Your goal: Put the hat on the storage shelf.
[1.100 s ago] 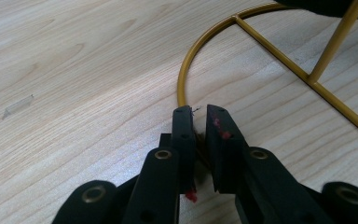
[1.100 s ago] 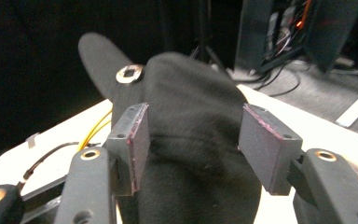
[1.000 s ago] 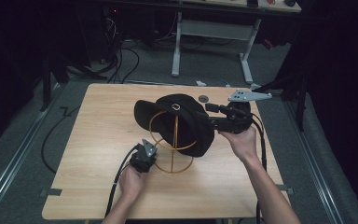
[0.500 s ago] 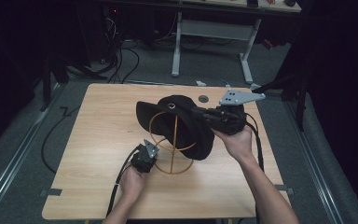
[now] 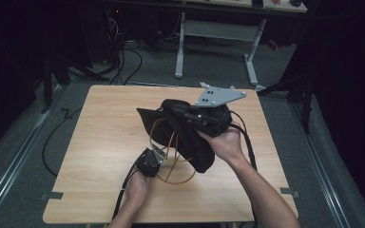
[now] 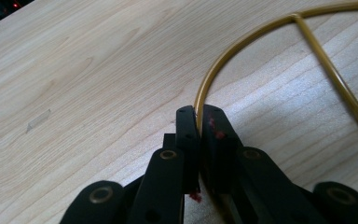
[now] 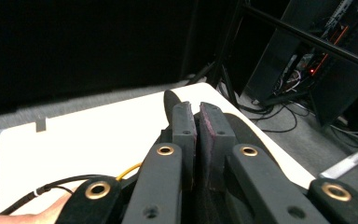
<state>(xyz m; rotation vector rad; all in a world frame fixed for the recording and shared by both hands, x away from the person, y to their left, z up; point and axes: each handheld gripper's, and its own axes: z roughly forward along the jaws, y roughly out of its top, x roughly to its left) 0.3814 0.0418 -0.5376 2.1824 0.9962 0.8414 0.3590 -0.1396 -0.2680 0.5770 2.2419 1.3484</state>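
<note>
Lifting the hat point(image 5: 190, 142) partly off the stand point(image 5: 173, 164): right tongs point(image 5: 183, 113) pinching its brim, left tongs point(image 5: 158, 152) pinching the stand; removal unfinished.

A light wooden rectangular table point(image 5: 104, 142) lies under both tools, its pale grain bare out to the left of them. Beyond the right tool, past the far edge, stands a grey metal desk frame point(image 5: 180, 42) on grey carpet floor point(image 5: 142, 66). Black cables point(image 5: 123, 57) trail across that floor, well apart from either tool.
</note>
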